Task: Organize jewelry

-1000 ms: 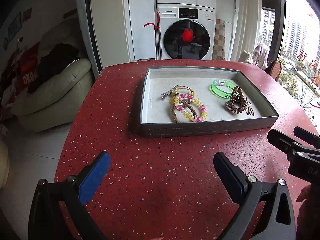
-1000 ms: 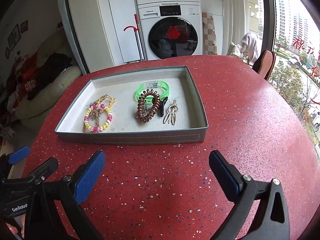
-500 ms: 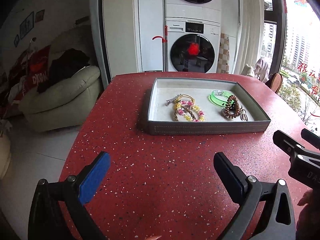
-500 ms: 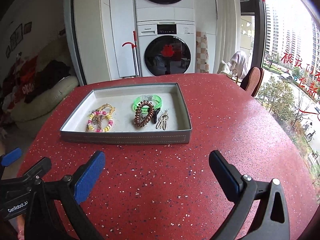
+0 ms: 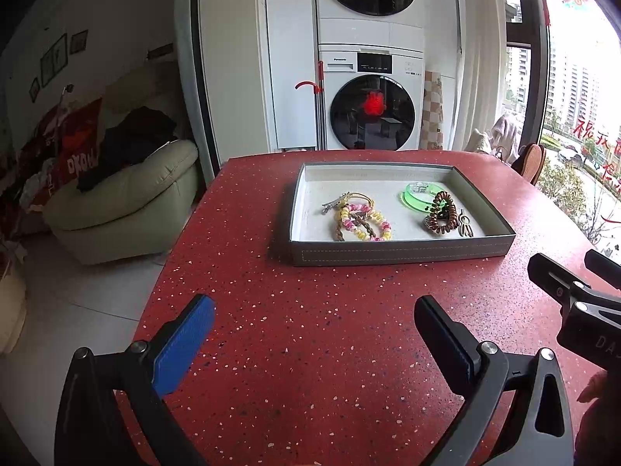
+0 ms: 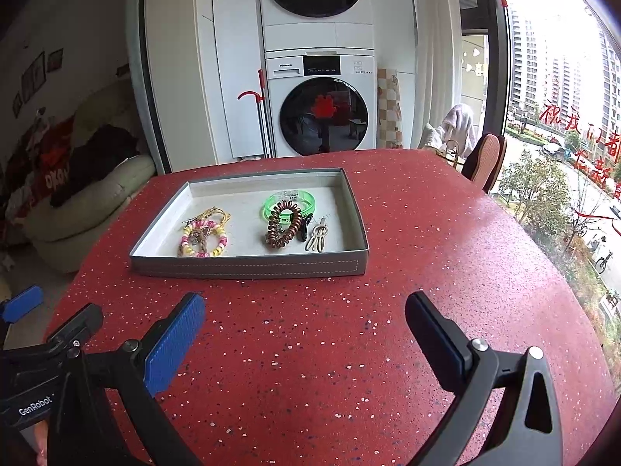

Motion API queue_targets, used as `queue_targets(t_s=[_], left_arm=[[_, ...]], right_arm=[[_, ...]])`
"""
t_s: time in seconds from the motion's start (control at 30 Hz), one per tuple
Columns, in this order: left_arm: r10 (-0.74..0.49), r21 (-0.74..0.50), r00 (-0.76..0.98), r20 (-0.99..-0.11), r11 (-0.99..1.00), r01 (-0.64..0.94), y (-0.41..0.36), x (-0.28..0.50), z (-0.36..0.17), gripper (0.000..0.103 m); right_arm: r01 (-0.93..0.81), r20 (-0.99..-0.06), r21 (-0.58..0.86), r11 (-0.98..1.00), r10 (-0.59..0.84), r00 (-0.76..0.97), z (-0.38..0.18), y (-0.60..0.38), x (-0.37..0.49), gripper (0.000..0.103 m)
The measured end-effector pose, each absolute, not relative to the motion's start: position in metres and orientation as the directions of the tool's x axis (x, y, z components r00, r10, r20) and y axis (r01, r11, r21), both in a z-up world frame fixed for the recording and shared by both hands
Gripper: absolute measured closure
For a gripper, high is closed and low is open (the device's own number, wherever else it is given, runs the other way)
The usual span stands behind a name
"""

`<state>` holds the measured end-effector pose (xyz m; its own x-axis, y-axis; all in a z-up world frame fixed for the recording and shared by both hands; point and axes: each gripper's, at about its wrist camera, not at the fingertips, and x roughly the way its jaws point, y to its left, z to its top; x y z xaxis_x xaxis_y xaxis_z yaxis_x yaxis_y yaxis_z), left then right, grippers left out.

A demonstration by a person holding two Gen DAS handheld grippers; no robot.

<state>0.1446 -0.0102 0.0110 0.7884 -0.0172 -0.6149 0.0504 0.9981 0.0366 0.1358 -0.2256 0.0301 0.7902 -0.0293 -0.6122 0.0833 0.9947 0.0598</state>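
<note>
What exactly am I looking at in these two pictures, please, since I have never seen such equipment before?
There is no robot: a person holds a two-fingered tool in each hand, each carrying a wide-angle camera looking along its fingers. One picture comes from the left tool, the other from the right tool. Both are open and hold nothing. On the red speckled table sits a grey tray containing a pink and yellow beaded bracelet, a green bangle, a brown coiled hair tie and small hair clips.

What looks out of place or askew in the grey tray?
Nothing is spilled or damaged. Inside the grey tray, the brown spiral hair tie overlaps the green translucent bangle, and the pink-and-yellow beaded bracelet sits tangled with other pieces.
</note>
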Motion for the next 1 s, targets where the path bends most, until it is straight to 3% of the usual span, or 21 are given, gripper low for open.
queue_targets(t_s=[1.0], left_arm=[[-0.018, 0.034, 0.78, -0.626, 0.998, 0.05, -0.0123, 0.1415, 0.013, 0.0]], right_arm=[[0.076, -0.601, 0.052, 0.996, -0.029, 0.798, 0.0375, -0.2229, 0.1346, 0.0]])
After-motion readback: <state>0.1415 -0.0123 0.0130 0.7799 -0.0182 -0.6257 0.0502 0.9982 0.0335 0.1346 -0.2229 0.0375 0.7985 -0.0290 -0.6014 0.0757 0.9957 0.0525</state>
